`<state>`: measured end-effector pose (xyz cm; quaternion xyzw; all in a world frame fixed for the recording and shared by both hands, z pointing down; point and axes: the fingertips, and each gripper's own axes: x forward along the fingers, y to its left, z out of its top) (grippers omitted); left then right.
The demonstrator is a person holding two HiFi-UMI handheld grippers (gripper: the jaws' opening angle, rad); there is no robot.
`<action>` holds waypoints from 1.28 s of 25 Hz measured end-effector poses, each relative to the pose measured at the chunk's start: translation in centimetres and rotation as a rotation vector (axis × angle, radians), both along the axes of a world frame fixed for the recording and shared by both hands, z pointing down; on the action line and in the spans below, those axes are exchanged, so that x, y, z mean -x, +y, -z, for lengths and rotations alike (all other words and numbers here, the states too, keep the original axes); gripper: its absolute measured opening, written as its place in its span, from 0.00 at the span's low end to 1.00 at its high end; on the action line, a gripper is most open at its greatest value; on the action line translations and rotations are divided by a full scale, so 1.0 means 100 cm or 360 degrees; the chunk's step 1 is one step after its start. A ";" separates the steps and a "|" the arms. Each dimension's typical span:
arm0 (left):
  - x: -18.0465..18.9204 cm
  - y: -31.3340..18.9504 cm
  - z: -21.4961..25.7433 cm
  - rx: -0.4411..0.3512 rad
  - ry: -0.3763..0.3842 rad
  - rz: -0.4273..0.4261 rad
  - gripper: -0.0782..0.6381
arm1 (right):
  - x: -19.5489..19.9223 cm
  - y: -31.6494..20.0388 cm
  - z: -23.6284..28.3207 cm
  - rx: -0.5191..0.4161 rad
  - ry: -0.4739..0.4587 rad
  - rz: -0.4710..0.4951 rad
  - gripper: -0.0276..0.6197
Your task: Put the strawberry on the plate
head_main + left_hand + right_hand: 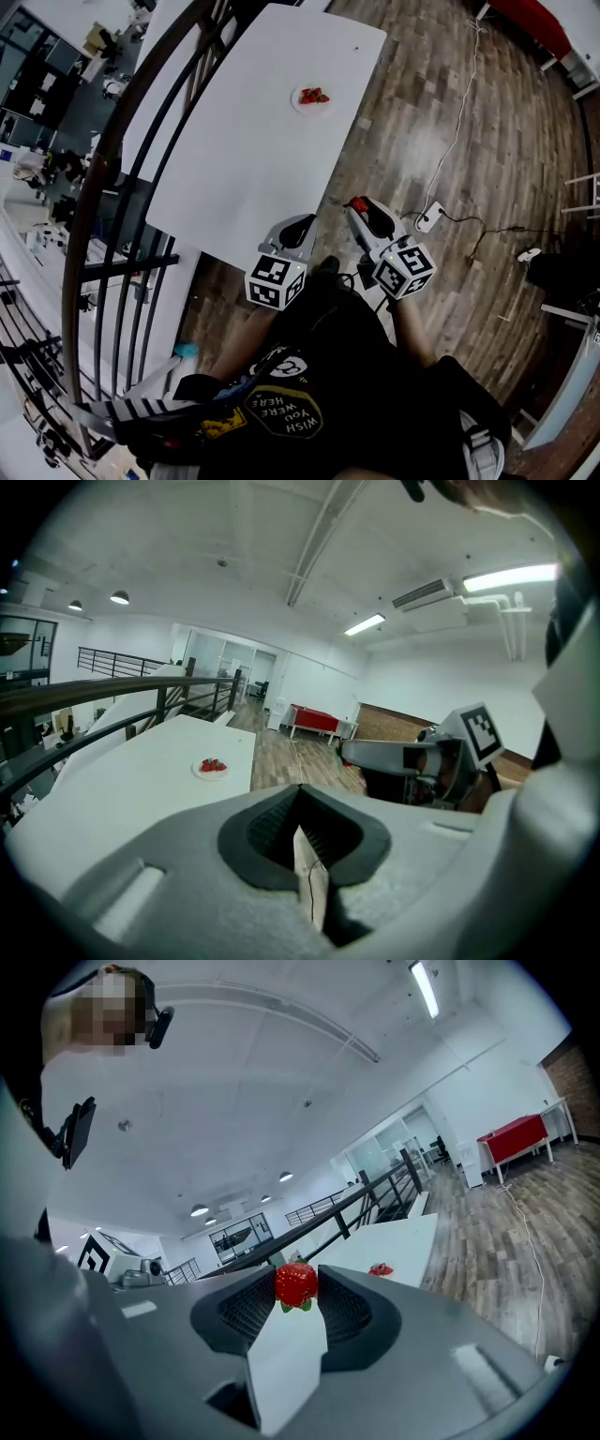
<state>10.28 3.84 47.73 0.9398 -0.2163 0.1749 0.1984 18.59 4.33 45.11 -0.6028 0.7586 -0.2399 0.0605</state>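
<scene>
Right gripper view is showing the right gripper (292, 1297) pinching the strawberry (296, 1283) by its sides; it is looking soft, light, squashy. The left gripper (302, 808) is sitting closed, empty.

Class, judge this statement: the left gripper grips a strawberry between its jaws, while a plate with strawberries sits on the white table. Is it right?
Not quite. The right gripper grips the strawberry, as the right gripper view shows; the left gripper is shut on nothing. The plate with strawberries does sit on the white table.
</scene>
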 end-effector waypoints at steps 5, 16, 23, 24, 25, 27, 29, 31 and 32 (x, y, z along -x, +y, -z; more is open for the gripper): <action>-0.002 -0.009 -0.008 0.0035 -0.0021 0.0062 0.11 | -0.010 -0.005 -0.005 0.0009 -0.0028 0.0003 0.27; -0.039 -0.064 0.002 0.0035 0.0084 0.0016 0.11 | -0.026 -0.048 -0.008 0.0097 0.0040 0.0019 0.27; -0.037 -0.099 -0.002 0.0079 0.0127 0.0026 0.11 | -0.020 -0.083 -0.007 0.0133 0.0097 0.0050 0.27; -0.037 -0.102 -0.001 0.0080 0.0127 0.0028 0.11 | -0.019 -0.086 -0.008 0.0139 0.0098 0.0052 0.27; -0.036 -0.104 -0.001 0.0081 0.0126 0.0033 0.11 | -0.019 -0.089 -0.010 0.0147 0.0097 0.0054 0.27; -0.034 -0.109 -0.003 0.0086 0.0120 0.0056 0.11 | -0.020 -0.094 -0.014 0.0167 0.0089 0.0061 0.27; -0.033 -0.115 -0.008 0.0103 0.0108 0.0099 0.11 | -0.023 -0.097 -0.019 0.0188 0.0079 0.0079 0.27; -0.035 -0.122 -0.017 0.0136 0.0083 0.0142 0.11 | -0.028 -0.104 -0.024 0.0201 0.0070 0.0112 0.27; -0.040 -0.127 -0.021 0.0148 0.0068 0.0157 0.11 | -0.033 -0.108 -0.027 0.0203 0.0065 0.0129 0.27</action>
